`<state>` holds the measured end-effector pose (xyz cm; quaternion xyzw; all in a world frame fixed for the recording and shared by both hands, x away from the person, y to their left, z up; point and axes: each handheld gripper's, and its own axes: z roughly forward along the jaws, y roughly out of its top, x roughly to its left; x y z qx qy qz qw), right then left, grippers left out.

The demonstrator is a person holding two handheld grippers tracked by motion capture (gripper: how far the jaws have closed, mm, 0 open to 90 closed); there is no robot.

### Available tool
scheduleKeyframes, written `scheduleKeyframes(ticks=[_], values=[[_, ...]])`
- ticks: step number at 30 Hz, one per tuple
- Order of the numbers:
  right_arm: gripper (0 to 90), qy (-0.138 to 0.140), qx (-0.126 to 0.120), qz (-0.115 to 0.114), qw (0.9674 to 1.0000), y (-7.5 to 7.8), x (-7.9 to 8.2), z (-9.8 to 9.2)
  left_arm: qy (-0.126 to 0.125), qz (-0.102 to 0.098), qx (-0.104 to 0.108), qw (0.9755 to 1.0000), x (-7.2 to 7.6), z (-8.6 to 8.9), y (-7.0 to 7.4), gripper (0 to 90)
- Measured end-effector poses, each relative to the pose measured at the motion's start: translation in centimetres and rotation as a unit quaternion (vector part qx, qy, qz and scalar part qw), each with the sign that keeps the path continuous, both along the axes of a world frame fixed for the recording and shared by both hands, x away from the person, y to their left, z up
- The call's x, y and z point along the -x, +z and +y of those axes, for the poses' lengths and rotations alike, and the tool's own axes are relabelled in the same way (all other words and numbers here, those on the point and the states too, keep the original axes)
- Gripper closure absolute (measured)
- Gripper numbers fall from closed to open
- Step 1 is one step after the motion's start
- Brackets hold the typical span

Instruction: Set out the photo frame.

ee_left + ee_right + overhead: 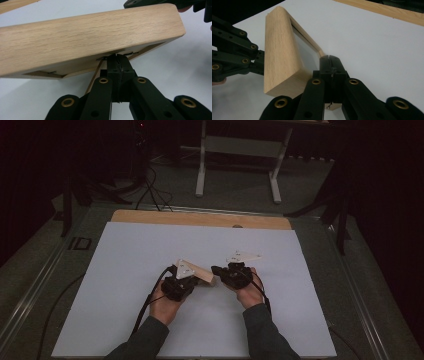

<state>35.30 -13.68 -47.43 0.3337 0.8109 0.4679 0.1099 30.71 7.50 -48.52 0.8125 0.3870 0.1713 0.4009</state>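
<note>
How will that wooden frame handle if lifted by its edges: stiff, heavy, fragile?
The wooden frame is probably stiff: thick solid-looking rails. Likely light, since its middle is an open recess. Possibly fragile: the right gripper view shows what looks like a glass pane set in it, so avoid twisting.

Wooden frame [204, 277]: on the white sheet [125, 270], near its middle, standing tilted on one long edge rather than lying flat.

Left gripper [179, 281]: just left of the frame, touching it; in the left gripper view [117, 60] its jaws meet at the frame's [87, 37] lower edge.

Right gripper [231, 273]: just right of the frame, touching it; in the right gripper view [329, 61] its jaws meet at the corner of the frame [279, 50], with the left gripper [259, 62] on the frame's far side.

White sheet: under the frame, spread over the table [200, 217], whose bare strip lies behind the frame.

Metal stand [240, 150]: on the floor, well behind the frame, beyond the table.
</note>
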Motion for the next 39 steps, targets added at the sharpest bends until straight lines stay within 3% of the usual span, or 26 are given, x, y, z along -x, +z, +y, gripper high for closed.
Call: scheduleKeyframes(ticks=[19, 29, 39], values=[[89.7, 0.003, 0.009, 0.005, 0.9999, -0.4, 0.1, -0.2, 0.004, 0.005, -0.006, 1.0, -0.3, -0.1, -0.4, 89.6], [89.7, 0.018, 0.026, 0.01, 0.9994, -1.1, 0.4, 0.6, 0.02, 0.01, -0.011, 0.9997, -0.7, 0.5, -0.4, 89.6], [89.7, 0.028, 0.039, 0.015, 0.9987, -1.7, 0.8, 1.2, 0.029, 0.014, -0.002, 0.9995, -1.1, 1.0, -0.6, 89.6]])
